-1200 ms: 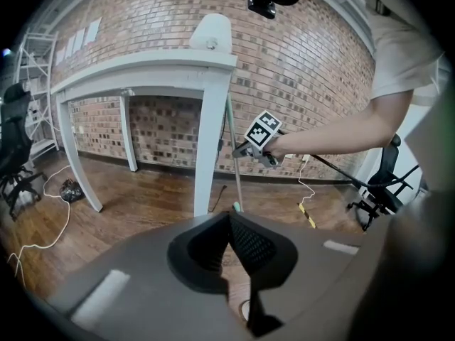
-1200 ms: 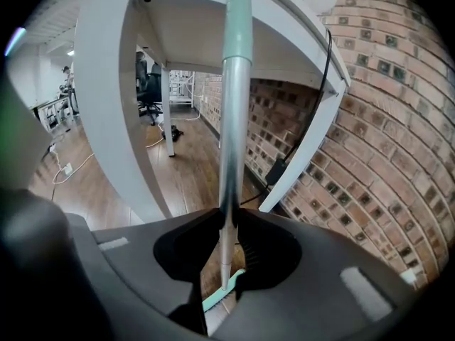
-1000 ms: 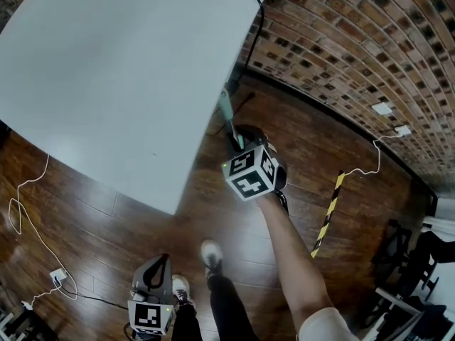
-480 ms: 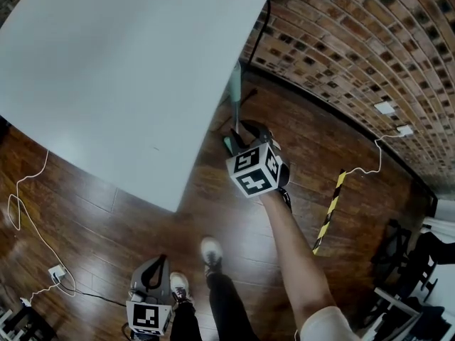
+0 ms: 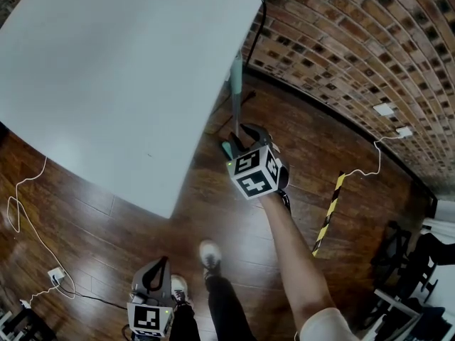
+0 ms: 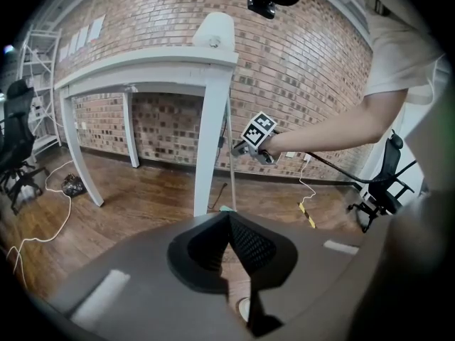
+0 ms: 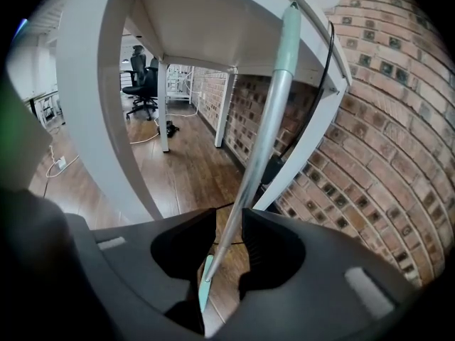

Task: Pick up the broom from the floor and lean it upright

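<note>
Broom handle (image 5: 235, 84), lower a second ago, is leaning on the desk (image 5: 106, 69) edge; right tool (image 5: 236, 143) jaws have just been opening wide around it; best backing straight off without nudging; left tool (image 5: 153, 274) is hanging closed.

An office-like workroom: a broad white worktop (image 5: 106, 69) stands beside a brick wall (image 5: 355, 41) on a dark plank floor (image 5: 92, 226) strewn with loose cables (image 5: 28, 212), with swivel office chairs (image 6: 387, 182) and a metal shelf rack (image 6: 32, 66) around.

Broom (image 5: 235, 84) leans on table (image 5: 106, 62) edge, btwn jaws of R gripper (image 5: 239, 139), at its 12 o'clock. Wall (image 5: 355, 41) at 2; L gripper (image 5: 158, 265) at 7.
</note>
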Motion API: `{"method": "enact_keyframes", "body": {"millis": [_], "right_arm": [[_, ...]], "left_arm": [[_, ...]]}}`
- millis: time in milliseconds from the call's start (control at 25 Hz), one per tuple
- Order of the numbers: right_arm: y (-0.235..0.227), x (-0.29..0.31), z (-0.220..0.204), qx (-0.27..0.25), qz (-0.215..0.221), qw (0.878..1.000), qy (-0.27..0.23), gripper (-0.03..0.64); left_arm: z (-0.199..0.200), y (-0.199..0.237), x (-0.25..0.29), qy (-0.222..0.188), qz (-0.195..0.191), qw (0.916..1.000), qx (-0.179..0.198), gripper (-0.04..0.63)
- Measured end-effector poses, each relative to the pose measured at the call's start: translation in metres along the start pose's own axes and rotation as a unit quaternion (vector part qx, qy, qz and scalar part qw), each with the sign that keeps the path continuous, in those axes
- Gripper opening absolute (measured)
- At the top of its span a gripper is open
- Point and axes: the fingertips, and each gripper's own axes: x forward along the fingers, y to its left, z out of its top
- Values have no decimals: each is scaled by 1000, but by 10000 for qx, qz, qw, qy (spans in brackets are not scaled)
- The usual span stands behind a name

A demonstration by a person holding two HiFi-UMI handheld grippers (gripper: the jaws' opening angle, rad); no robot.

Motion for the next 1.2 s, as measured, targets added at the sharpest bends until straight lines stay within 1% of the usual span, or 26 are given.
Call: {"method": "enact_keyframes", "body": {"millis": [80,120,280,400,440,520,600,680,760,880,960,1040,1120,1200], "right_arm": [[1,0,-2,8,14,10000,12,129],[1,0,-2,11,12,10000,13,129],[0,-4,-7,50,-13,10000,47,124],[1,-12,-16,104,-31,9999,112,114],[1,-16,-19,120,-49,9998,130,105],[-2,-29,-25,214,-144,9996,149,80],[-6,-50,-29,484,-343,9982,83,46],[-7,-78,-28,807,-571,9951,-72,14],[-8,-111,-25,1091,-732,9911,-229,14],[-1,-174,-22,1607,-807,9829,-402,14],[5,-226,-14,1963,-830,9752,-596,14],[7,-281,2,2228,-872,9668,-894,13],[14,-336,18,2354,-914,9607,-1153,14],[21,-383,37,2375,-993,9557,-1425,13]], "left_arm": [[1,-1,0,65,33,9998,-188,0],[1,-1,0,77,44,9997,-214,0],[-2,-1,0,42,33,10000,-6,0],[6,1,-1,53,64,9999,-112,0],[10,2,-2,40,72,9999,-90,0],[18,6,-5,-99,115,9999,41,0],[29,13,-12,-307,171,9993,137,0],[43,24,-21,-504,274,9983,48,0],[58,31,-32,-701,358,9969,10,0],[84,31,-61,-877,331,9955,128,0],[110,26,-90,-1052,211,9941,134,0],[146,15,-118,-1246,-62,9921,145,0],[178,9,-150,-1493,-267,9878,356,0],[206,14,-184,-1896,-343,9792,634,0]]}}
